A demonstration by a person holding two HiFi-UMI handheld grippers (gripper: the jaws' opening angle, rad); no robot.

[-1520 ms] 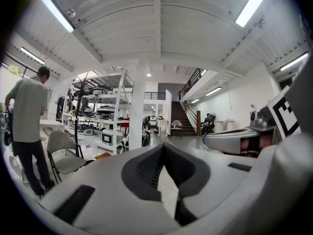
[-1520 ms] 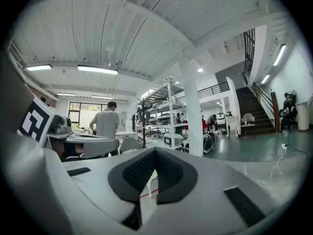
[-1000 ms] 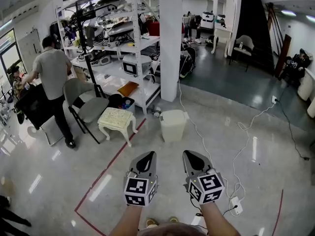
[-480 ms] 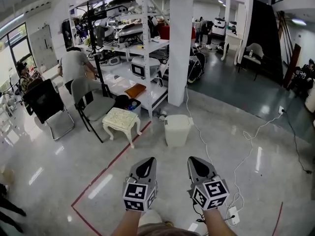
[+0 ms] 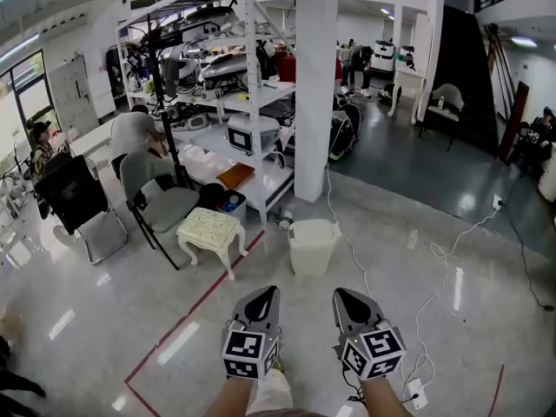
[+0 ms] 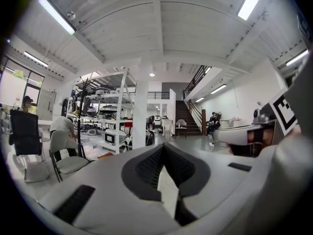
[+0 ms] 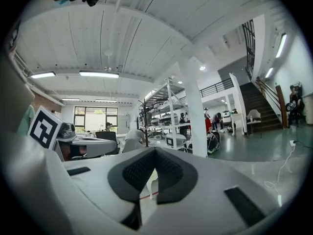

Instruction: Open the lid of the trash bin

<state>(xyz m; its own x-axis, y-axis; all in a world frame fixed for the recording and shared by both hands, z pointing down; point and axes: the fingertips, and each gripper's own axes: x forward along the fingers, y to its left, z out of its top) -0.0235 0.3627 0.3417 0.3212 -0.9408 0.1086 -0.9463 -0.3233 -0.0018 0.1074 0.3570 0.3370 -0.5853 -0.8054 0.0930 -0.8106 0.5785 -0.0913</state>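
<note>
Ahead of you on the pale floor (image 5: 87, 294), the bin (image 5: 311, 247) stood at the foot of the white pillar (image 5: 314, 85), its lid down, well apart from both tools. You held the left gripper (image 5: 266, 292) and the right gripper (image 5: 342, 294) side by side, low in the head view, both pointed toward the bin and neither touching it. Seen along its own length, the left gripper had its jaws closed tip to tip with nothing clamped, only a sliver of the room showing through the slot behind the tips; the right gripper's jaws were likewise together and empty. Left of the bin stood a small cream stool (image 5: 208, 230), and beyond that a grey chair (image 5: 161, 200) and a black chair (image 5: 76, 200). A person (image 5: 132, 133) bent over beside the rack (image 5: 252, 102), which was loaded with gear. A red line (image 5: 195, 311) ran across the floor from beside the stool toward your left gripper, and a white cable (image 5: 439, 263) trailed over the floor to your right, near a power strip (image 5: 415, 394)
</note>
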